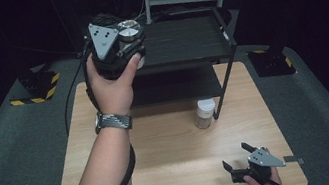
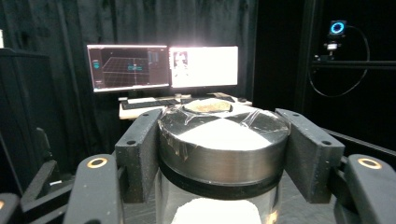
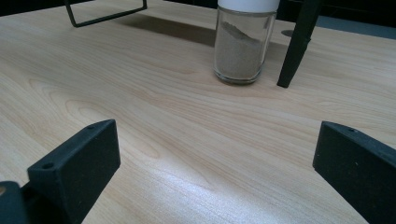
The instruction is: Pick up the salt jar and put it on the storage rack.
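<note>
My left gripper [image 1: 127, 40] is raised above the far left of the table, beside the black shelf [image 1: 184, 41], shut on a glass jar with a silver metal lid [image 1: 128, 29]. In the left gripper view the jaws press both sides of that lid [image 2: 224, 140], and white powder shows in the glass below. A second jar [image 1: 205, 113] with a white cap stands on the wooden table [image 1: 173, 157] by the shelf's front leg; it holds tan powder [image 3: 240, 46]. My right gripper [image 1: 236, 156] rests open near the table's front right corner, facing that jar with nothing between its jaws.
The black wire shelf stands on thin legs over the far half of the table; one leg [image 3: 296, 44] is just right of the white-capped jar. Two lit monitors [image 2: 163, 65] stand on a desk beyond. Grey floor surrounds the table.
</note>
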Action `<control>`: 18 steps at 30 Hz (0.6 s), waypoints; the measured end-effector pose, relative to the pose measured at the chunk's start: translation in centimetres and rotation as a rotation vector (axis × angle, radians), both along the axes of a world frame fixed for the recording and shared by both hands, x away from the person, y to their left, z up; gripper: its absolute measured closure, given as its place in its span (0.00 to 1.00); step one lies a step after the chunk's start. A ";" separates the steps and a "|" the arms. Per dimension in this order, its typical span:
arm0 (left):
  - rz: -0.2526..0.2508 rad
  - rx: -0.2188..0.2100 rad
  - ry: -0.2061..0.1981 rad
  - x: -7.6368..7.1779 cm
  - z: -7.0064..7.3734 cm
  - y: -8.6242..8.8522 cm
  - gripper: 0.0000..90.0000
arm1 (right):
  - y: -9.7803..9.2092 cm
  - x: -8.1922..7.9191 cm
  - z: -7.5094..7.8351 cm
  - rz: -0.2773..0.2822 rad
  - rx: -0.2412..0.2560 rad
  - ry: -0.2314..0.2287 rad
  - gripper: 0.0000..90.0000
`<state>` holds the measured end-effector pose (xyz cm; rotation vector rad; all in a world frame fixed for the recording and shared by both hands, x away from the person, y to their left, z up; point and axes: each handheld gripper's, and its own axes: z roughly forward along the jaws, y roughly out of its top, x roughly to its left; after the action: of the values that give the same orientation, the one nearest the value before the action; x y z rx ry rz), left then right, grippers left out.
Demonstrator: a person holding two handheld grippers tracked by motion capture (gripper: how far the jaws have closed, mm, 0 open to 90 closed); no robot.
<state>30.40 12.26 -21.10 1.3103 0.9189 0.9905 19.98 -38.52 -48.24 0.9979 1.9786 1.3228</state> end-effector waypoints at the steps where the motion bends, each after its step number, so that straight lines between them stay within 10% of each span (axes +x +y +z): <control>1: 0.003 -0.002 0.000 0.1 0.0 0.0 0.39 | 0.0 0.0 0.0 0.001 0.002 0.000 0.00; 18: 0.019 0.004 0.030 2.9 -0.5 -1.4 0.39 | -0.2 0.2 0.1 0.007 0.007 0.008 0.00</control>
<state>33.30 10.85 -21.58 1.3248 0.9543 0.9905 20.16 -38.71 -48.18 1.0020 1.9871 1.3319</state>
